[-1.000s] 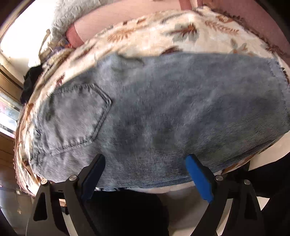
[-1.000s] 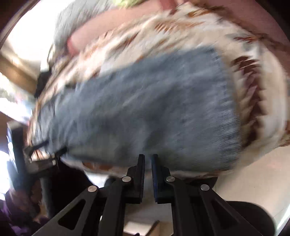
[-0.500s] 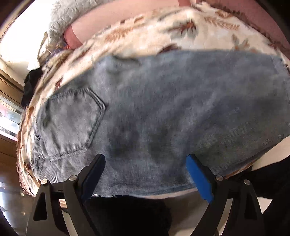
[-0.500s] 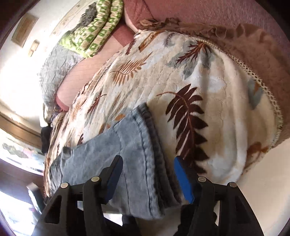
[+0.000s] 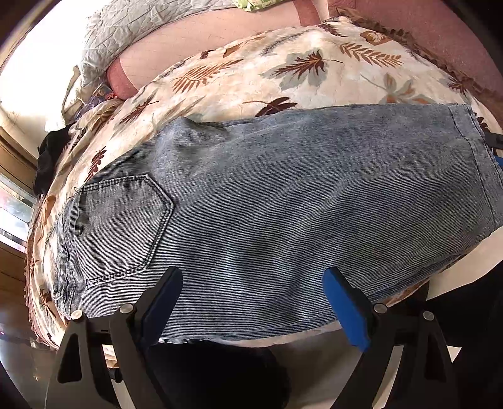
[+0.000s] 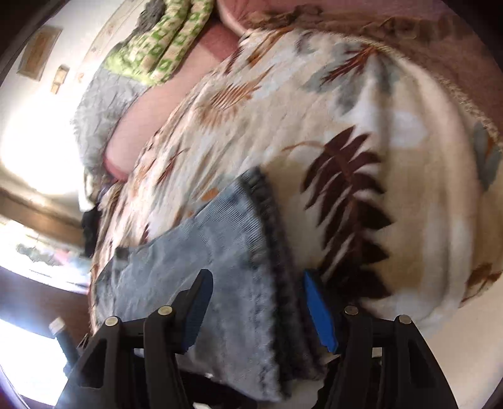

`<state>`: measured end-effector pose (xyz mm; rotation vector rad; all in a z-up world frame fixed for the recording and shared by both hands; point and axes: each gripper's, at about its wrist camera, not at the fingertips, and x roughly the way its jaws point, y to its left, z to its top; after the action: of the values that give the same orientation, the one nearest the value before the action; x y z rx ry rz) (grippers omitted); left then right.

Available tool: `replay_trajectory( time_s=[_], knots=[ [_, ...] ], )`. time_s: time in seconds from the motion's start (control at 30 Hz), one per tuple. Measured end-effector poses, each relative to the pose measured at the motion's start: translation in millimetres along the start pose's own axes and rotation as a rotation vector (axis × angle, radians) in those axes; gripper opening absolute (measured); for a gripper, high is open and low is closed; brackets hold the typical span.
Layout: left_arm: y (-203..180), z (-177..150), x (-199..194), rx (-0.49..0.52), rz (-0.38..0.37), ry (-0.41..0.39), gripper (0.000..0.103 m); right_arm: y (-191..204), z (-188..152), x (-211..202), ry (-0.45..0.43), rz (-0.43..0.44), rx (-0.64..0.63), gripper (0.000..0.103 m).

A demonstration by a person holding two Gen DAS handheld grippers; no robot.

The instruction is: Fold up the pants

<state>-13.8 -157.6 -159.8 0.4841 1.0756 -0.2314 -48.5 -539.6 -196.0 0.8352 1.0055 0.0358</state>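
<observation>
Folded light-blue jeans (image 5: pixel 283 204) lie flat across a leaf-patterned blanket (image 5: pixel 314 72), back pocket (image 5: pixel 122 226) at the left, leg hem (image 5: pixel 471 163) at the right. My left gripper (image 5: pixel 251 283) hovers open over the jeans' near edge, its blue pads apart with nothing gripped. In the right wrist view, my right gripper (image 6: pixel 256 283) is open at the hem end of the jeans (image 6: pixel 220 236). The dark hem edge (image 6: pixel 276 251) runs between its fingers, and the pads do not press on it. One right fingertip (image 5: pixel 494 140) peeks in beside the hem in the left wrist view.
A pink bolster (image 5: pixel 220 28) and a grey quilt (image 5: pixel 132 25) lie at the back of the bed. A green patterned cloth (image 6: pixel 163 41) sits on top of them. Dark clothing (image 5: pixel 50 157) lies at the bed's left edge. A dark shape (image 5: pixel 220 371) fills the foreground below the jeans.
My right gripper went from shut to open and swung over to the hem end of the jeans, which now lies between its fingers. The left gripper has barely moved.
</observation>
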Motion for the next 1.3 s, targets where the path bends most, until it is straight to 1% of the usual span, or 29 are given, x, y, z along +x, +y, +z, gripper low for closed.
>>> replay_trajectory(
  time_s=[0.07, 0.13, 0.27, 0.37, 0.57, 0.9, 1.3],
  knots=[
    [2.5, 1.1, -1.5, -0.008, 0.018, -0.011, 0.092, 5.3, -1.2, 1.9, 0.004, -0.004, -0.021, 0.063],
    [7.5, 3.5, -1.5, -0.022, 0.032, -0.020, 0.092, 3.6, -1.1, 4.4, 0.009, -0.011, -0.009, 0.063],
    [17.4, 6.7, -4.0, -0.052, 0.039, -0.036, 0.092, 1.8, -1.2, 6.5, 0.011, -0.004, 0.003, 0.063],
    [18.6, 7.7, -8.6, -0.052, 0.042, -0.057, 0.092, 2.3, -1.9, 6.1, 0.010, -0.011, -0.001, 0.064],
    [21.1, 9.5, -19.7, -0.052, 0.035, -0.100, 0.092, 2.9, -1.1, 6.9, 0.012, -0.029, -0.010, 0.064],
    [25.4, 10.1, -37.1, -0.063, 0.020, -0.156, 0.092, 1.3, -0.5, 8.0, 0.012, -0.025, -0.002, 0.064],
    [25.5, 10.9, -46.5, -0.065, 0.014, -0.177, 0.092, 0.3, -0.4, 7.9, 0.011, -0.018, 0.001, 0.064]
  ],
)
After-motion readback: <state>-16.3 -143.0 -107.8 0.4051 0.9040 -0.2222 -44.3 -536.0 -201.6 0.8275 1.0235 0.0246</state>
